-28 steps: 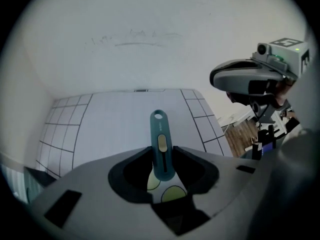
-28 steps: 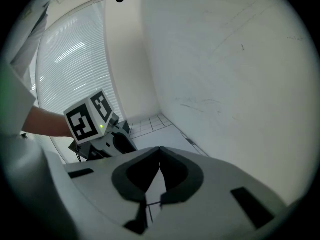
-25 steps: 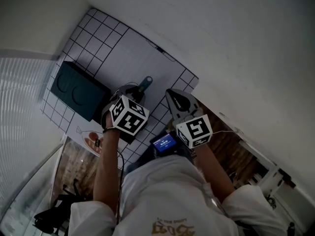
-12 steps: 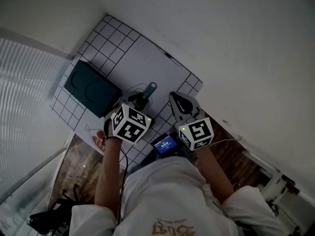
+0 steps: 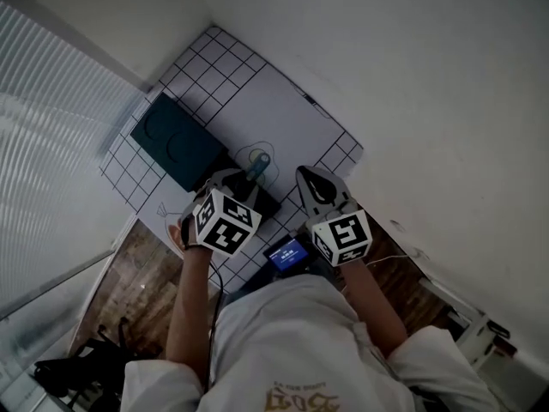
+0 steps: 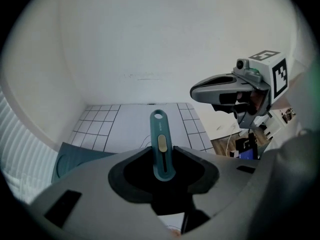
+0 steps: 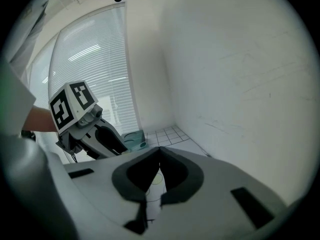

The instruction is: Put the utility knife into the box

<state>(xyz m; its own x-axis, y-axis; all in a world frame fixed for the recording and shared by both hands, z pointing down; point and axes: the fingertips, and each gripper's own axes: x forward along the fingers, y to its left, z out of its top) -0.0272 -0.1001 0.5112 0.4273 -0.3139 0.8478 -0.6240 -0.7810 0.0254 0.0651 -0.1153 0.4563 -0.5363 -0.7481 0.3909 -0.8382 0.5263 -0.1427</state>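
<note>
**Head view.** Since the earlier frames, the left gripper (image 5: 244, 181) has been carried across the gridded mat (image 5: 266, 110) toward the box (image 5: 176, 142), and the utility knife (image 5: 258, 162) has been kept in its grasp throughout. The box's near corner now lies just beside this gripper. The knife is held clear of the mat, so pick-up is judged complete and only the transfer into the box remains. The left forearm (image 5: 190, 290) is extended forward, with its gripper pitched steeply downward. The right gripper (image 5: 307, 181) is held alongside at a shallower pitch, well apart from the box.

**Left gripper view.** The jaws are clamped on the lower body of the knife (image 6: 161, 144). Its holed end projects forward, and the slider faces the camera. The box (image 6: 75, 156) is seen at lower left. An opening cannot be made out on it.

**Right gripper view.** The jaws of the right gripper (image 7: 159, 151) are closed tip to tip, with nothing between them. The left gripper (image 7: 112, 143) is seen at left.
</note>
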